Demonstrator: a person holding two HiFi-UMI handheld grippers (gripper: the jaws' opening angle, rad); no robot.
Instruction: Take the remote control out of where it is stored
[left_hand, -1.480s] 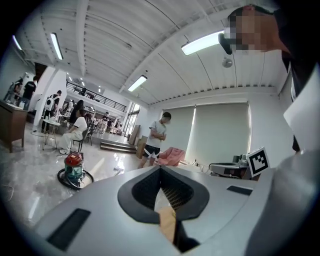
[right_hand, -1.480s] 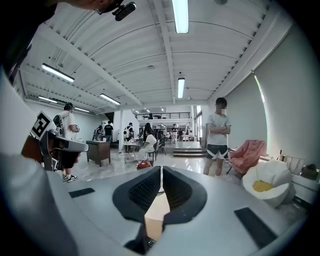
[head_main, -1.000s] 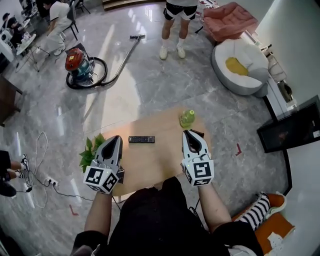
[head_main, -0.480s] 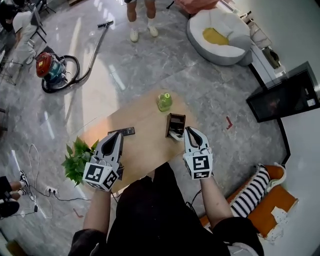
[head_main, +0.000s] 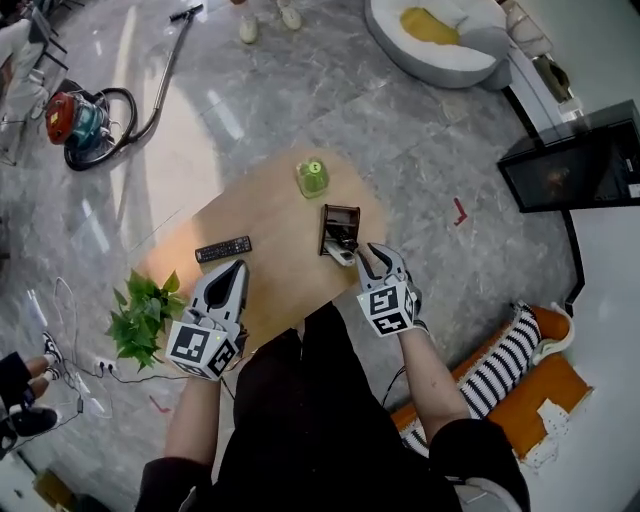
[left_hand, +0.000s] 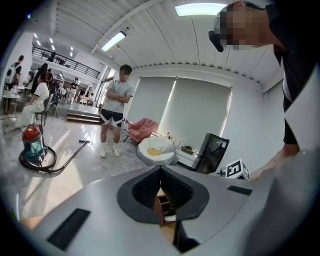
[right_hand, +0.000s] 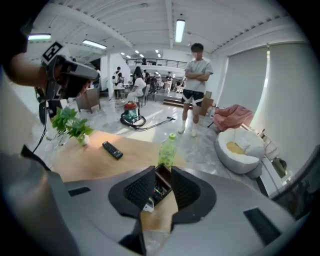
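A small brown storage box (head_main: 340, 229) stands on the wooden table (head_main: 270, 205) near its right edge. A remote with coloured buttons (right_hand: 158, 190) sits inside it, its white end (head_main: 344, 257) sticking out toward me. My right gripper (head_main: 372, 251) is just in front of the box, and its jaws are opening with nothing pressed between them. In the right gripper view the box (right_hand: 163, 181) shows in the gap of that gripper (right_hand: 162, 176). My left gripper (head_main: 238, 268) hovers shut over the table's near left part, holding nothing. A black remote (head_main: 223, 249) lies flat on the table beyond it.
A green bottle (head_main: 312, 178) stands behind the box. A potted plant (head_main: 140, 313) sits at the table's left corner. On the floor are a vacuum cleaner (head_main: 75, 112), a white beanbag (head_main: 440, 40), a black screen (head_main: 575, 160) and a striped cushion (head_main: 510, 358). A person (right_hand: 196, 82) stands beyond the table.
The head view has swung so the box now shows. My right gripper has moved up to the box and its jaws have parted. The left gripper stays shut.
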